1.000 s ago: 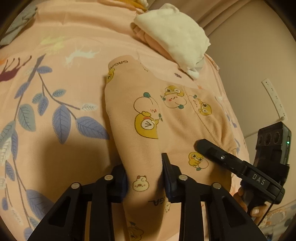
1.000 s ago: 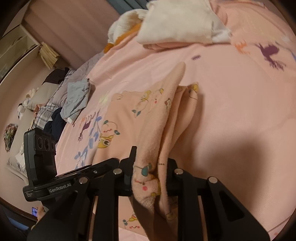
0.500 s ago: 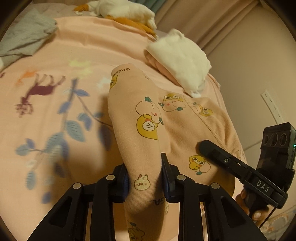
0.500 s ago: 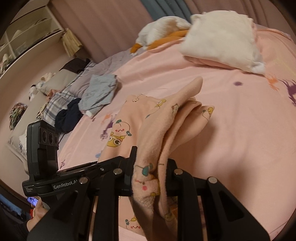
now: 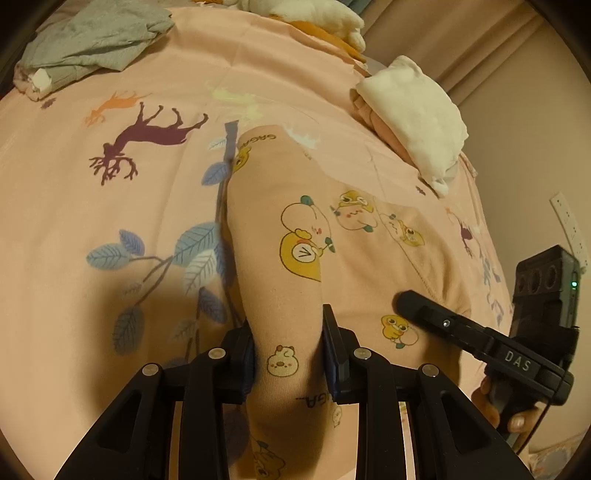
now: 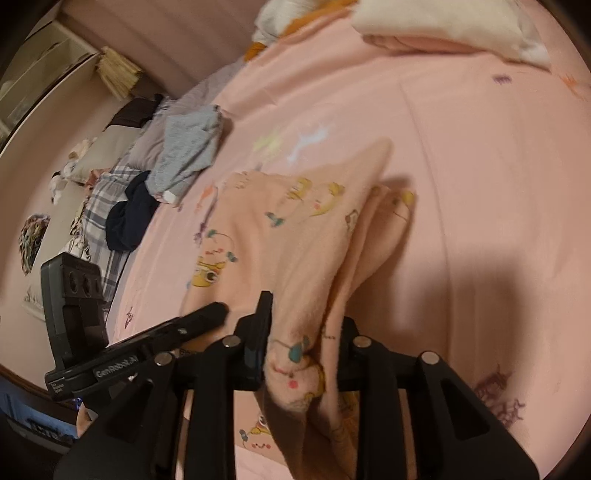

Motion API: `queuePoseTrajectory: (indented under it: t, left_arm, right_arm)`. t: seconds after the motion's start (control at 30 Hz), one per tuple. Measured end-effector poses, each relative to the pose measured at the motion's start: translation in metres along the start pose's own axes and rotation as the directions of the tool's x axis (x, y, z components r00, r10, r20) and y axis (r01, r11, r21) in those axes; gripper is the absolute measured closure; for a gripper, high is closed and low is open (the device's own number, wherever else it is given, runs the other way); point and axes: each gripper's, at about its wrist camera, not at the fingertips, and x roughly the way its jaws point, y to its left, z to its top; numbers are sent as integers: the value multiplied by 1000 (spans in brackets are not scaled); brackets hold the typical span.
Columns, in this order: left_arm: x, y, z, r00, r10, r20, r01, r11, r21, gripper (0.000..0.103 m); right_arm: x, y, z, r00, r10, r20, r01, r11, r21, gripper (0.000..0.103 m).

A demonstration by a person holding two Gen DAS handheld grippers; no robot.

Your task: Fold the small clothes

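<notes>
A small peach garment (image 5: 295, 236) with yellow cartoon prints lies on the pink bed sheet (image 5: 110, 206), its near end lifted. My left gripper (image 5: 288, 354) is shut on the garment's near left edge. My right gripper (image 6: 303, 347) is shut on the garment's (image 6: 288, 236) other near edge, bunched between the jaws. The right gripper also shows in the left wrist view (image 5: 480, 339), to the right; the left gripper shows in the right wrist view (image 6: 147, 343), to the left. The far end of the garment rests on the sheet.
A folded white and pink pile (image 5: 410, 114) lies at the far right of the bed. A grey garment (image 5: 92, 40) lies at the far left, with dark and plaid clothes (image 6: 122, 214) beyond. A white plush toy (image 5: 306, 11) is at the head. A wall (image 5: 535, 147) is on the right.
Both grippers have kept hold of the garment and pulled it along the bed. The views shifted, and more of the sheet and the grey garment came into sight.
</notes>
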Motion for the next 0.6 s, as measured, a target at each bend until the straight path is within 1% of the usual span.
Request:
queuePoseTrajectory:
  t: [0.03, 0.07, 0.1, 0.13, 0.17, 0.2, 0.27, 0.33, 0.4, 0.43, 0.47, 0.5, 0.53, 0.57, 0.6]
  left_arm:
    - [-1, 0, -2, 1000, 6, 1, -6, 1000, 5, 73]
    - [-1, 0, -3, 1000, 15, 1, -15, 1000, 9, 67]
    - [-2, 1, -5, 999, 37, 4, -37, 999, 13, 64]
    - [-2, 1, -5, 999, 54, 7, -54, 998, 15, 56]
    - [-4, 3, -7, 997, 75, 14, -76, 997, 15, 48]
    - [-7, 3, -9, 995, 99, 27, -100, 995, 15, 46]
    - [-18, 2, -12, 988, 141, 64, -144, 989, 30, 44]
    - [-29, -2, -16, 979, 175, 105, -181, 982, 53, 44]
    - [-39, -7, -20, 969, 201, 145, -214, 974, 76, 44]
    - [-44, -10, -22, 964, 208, 167, -225, 970, 91, 44]
    - [-48, -13, -25, 959, 215, 184, -237, 966, 103, 44]
    - [-52, -16, -28, 955, 218, 201, -244, 963, 117, 45]
    - [-54, -19, -31, 952, 219, 215, -251, 959, 133, 47]
    - [-55, -23, -33, 949, 221, 223, -257, 955, 148, 52]
    - [-55, -26, -36, 949, 220, 227, -260, 951, 166, 54]
  right_arm:
    - [-1, -4, -1, 1000, -21, -7, 21, 1000, 10, 67]
    - [-3, -8, -2, 999, -41, -11, 41, 999, 18, 54]
    - [-5, -13, -4, 997, -71, -11, 72, 997, 30, 48]
    - [-9, -17, -6, 996, -93, -3, 93, 995, 37, 42]
    - [-14, -19, -7, 994, -107, 9, 106, 994, 36, 42]
    - [-20, -18, -9, 991, -134, 25, 133, 991, 27, 41]
    - [-34, -14, -12, 976, -201, 85, 203, 979, -19, 41]
    - [-48, 0, -17, 957, -243, 158, 259, 962, -89, 41]
    - [-58, 16, -21, 946, -243, 213, 278, 947, -158, 45]
    - [-61, 22, -23, 945, -231, 231, 275, 943, -185, 49]
    - [-64, 28, -25, 945, -216, 246, 270, 939, -215, 58]
    - [-66, 36, -28, 946, -202, 255, 266, 932, -246, 63]
    - [-66, 38, -29, 946, -196, 256, 263, 929, -260, 71]
    - [-66, 41, -31, 949, -187, 253, 255, 927, -274, 76]
    - [-63, 43, -33, 955, -175, 241, 243, 926, -289, 77]
